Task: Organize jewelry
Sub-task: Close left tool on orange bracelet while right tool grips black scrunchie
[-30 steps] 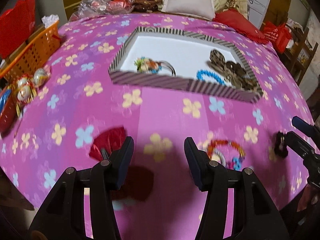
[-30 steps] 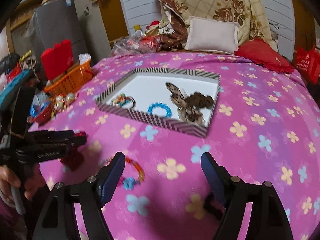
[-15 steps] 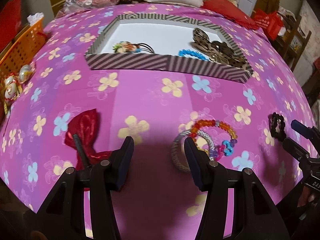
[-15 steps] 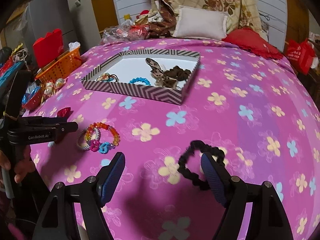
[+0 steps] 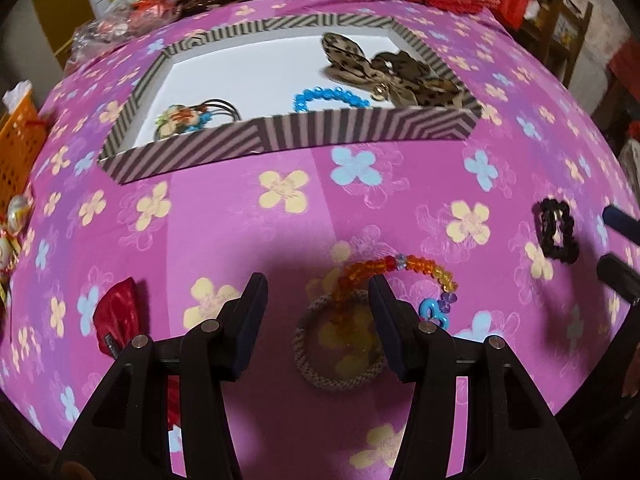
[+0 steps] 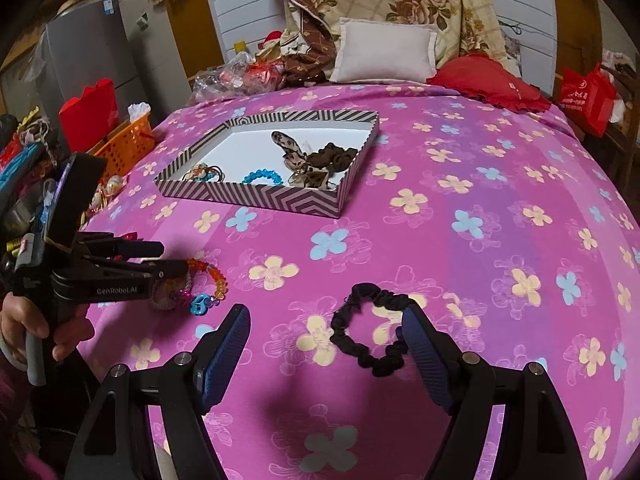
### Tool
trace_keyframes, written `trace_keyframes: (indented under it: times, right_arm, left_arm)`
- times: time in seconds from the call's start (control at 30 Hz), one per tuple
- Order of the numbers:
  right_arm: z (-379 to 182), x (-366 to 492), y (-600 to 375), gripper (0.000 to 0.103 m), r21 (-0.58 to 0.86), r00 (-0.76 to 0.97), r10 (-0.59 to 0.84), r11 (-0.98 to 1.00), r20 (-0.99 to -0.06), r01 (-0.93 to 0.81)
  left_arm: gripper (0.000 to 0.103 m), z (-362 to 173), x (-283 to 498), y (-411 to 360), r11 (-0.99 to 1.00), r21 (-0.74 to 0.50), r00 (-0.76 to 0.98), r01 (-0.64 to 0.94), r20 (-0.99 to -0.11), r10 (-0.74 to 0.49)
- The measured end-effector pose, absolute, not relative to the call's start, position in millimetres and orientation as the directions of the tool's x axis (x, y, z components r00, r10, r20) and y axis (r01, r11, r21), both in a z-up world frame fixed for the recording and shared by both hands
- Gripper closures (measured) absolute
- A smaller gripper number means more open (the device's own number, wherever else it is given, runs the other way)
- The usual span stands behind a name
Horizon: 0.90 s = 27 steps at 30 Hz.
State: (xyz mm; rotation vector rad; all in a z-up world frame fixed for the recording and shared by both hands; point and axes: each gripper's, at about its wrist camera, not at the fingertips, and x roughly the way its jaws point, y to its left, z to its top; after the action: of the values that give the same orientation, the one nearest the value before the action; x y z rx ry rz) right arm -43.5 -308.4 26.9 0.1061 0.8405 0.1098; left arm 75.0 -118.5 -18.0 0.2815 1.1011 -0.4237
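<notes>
A striped box [image 5: 360,128] on the pink flowered bedspread [image 6: 440,240] holds a blue bead bracelet [image 5: 332,94], leopard-print hair ties [image 5: 384,68] and a flower hair tie [image 5: 180,118]. My left gripper [image 5: 318,282] hangs open over a grey braided ring [image 5: 301,346] and an orange bead bracelet [image 5: 360,270], its pads clear of both. A red bow [image 5: 118,312] lies to its left. My right gripper [image 6: 326,312] is open, and the black scrunchie [image 6: 338,330] lies on the cloth between its fingers, nearer the right one. In the right wrist view the left gripper [image 6: 168,258] shows over the bead bracelet [image 6: 212,276].
An orange basket [image 6: 128,148] and small trinkets [image 5: 16,212] sit at the bed's left edge. Pillows [image 6: 384,52] and bags are piled at the head. A red bag [image 6: 584,92] stands to the right. A hand [image 6: 24,320] holds the left gripper.
My left gripper shifted right and lower, from beside the red bow to over the grey ring and bead bracelet. My right gripper drew back, so the black scrunchie now lies between its fingers.
</notes>
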Motion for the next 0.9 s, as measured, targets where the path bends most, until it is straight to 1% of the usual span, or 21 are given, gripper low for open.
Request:
trace_keyframes:
  times: [0.17, 0.4, 0.43, 0.47, 0.5, 0.53, 0.57, 0.63, 0.9]
  right_arm:
    - [23.3, -41.4, -316.3, 0.027, 0.153, 0.657, 0.139, 0.988, -0.741, -0.036]
    - [15.6, -37.9, -325.3, 0.027, 0.165, 0.647, 0.135, 0.986, -0.751, -0.014]
    - [14.0, -37.2, -327.5, 0.027, 0.167, 0.645, 0.133, 0.986, -0.753, -0.009]
    - [12.8, -36.5, -329.2, 0.027, 0.169, 0.643, 0.132, 0.986, -0.755, -0.005]
    - [11.3, -35.5, -331.0, 0.027, 0.171, 0.64, 0.13, 0.985, -0.757, 0.001]
    - [9.7, -34.4, -333.1, 0.027, 0.172, 0.638, 0.127, 0.985, -0.759, 0.008]
    - [8.7, -33.9, -334.7, 0.027, 0.173, 0.637, 0.125, 0.985, -0.76, 0.013]
    - [6.4, -31.9, -337.7, 0.027, 0.174, 0.635, 0.12, 0.984, -0.763, 0.022]
    - [-6.2, -19.8, -350.9, 0.028, 0.124, 0.61, 0.055, 0.99, -0.79, 0.073]
  left_arm:
    - [0.051, -21.5, 74.9, -126.0, 0.861, 0.023, 0.377, 0.507, -0.905, -0.198]
    - [0.051, -28.4, 80.1, -132.0, 0.841, -0.003, 0.337, 0.541, -0.915, -0.221]
    - [0.055, -27.9, 80.2, -132.4, 0.838, -0.005, 0.337, 0.546, -0.914, -0.226]
    - [0.064, -27.3, 80.4, -132.6, 0.833, -0.01, 0.335, 0.553, -0.913, -0.233]
    - [0.069, -26.4, 80.5, -133.1, 0.828, -0.012, 0.334, 0.56, -0.912, -0.238]
    - [0.082, -26.0, 80.8, -133.1, 0.825, -0.015, 0.331, 0.565, -0.912, -0.243]
    - [0.092, -25.4, 81.5, -133.0, 0.824, -0.021, 0.327, 0.567, -0.912, -0.248]
    - [0.095, -25.4, 84.0, -131.0, 0.825, -0.044, 0.317, 0.563, -0.911, -0.265]
    - [0.095, -11.3, 83.5, -121.3, 0.84, -0.123, 0.333, 0.528, -0.88, -0.338]
